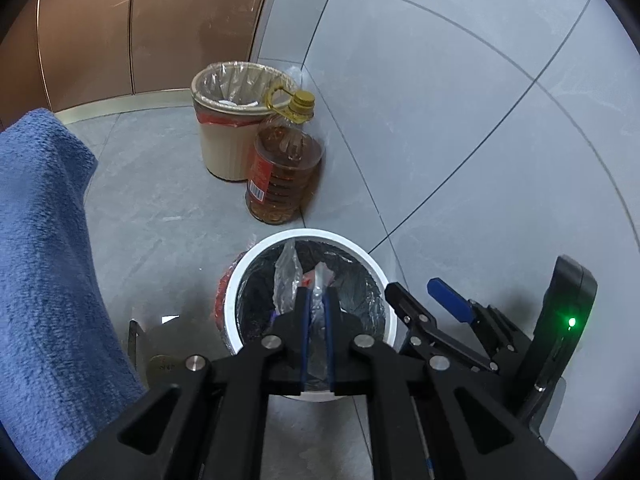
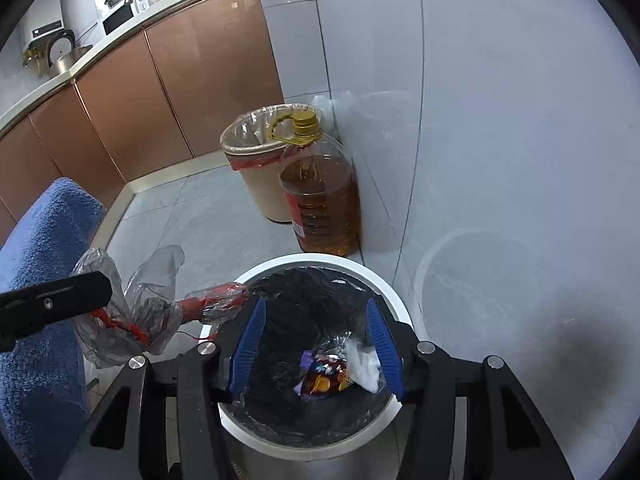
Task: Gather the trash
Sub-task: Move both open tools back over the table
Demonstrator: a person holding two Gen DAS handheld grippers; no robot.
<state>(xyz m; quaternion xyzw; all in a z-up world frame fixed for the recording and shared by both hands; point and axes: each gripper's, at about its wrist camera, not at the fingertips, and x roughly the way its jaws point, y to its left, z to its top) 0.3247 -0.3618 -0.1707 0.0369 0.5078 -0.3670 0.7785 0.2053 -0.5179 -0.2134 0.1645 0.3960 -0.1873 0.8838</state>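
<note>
The blue towel (image 1: 48, 264) at the left runs out of view, and the trash (image 2: 340, 372) deep in the white bin (image 2: 400, 300) is a crinkled jumble of wrappers and white paper, hard to tell apart. The left gripper (image 1: 316, 304) is pressed together, pinching a strip of the thin, clear, wrinkled bag liner (image 1: 286, 276) over the bin's round rim. The right gripper (image 2: 316, 344) hangs spread above the bin mouth, nothing between its ribbed blue pads (image 2: 248, 344); farther off, a beige bin (image 1: 224, 144) and an amber oil bottle (image 1: 282, 172) stand touching by the tiled wall.

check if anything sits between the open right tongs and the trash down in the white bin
Nothing visible does. The right tongs hang open over the white bin, with the trash lying uncovered at the bottom of its liner.
</note>
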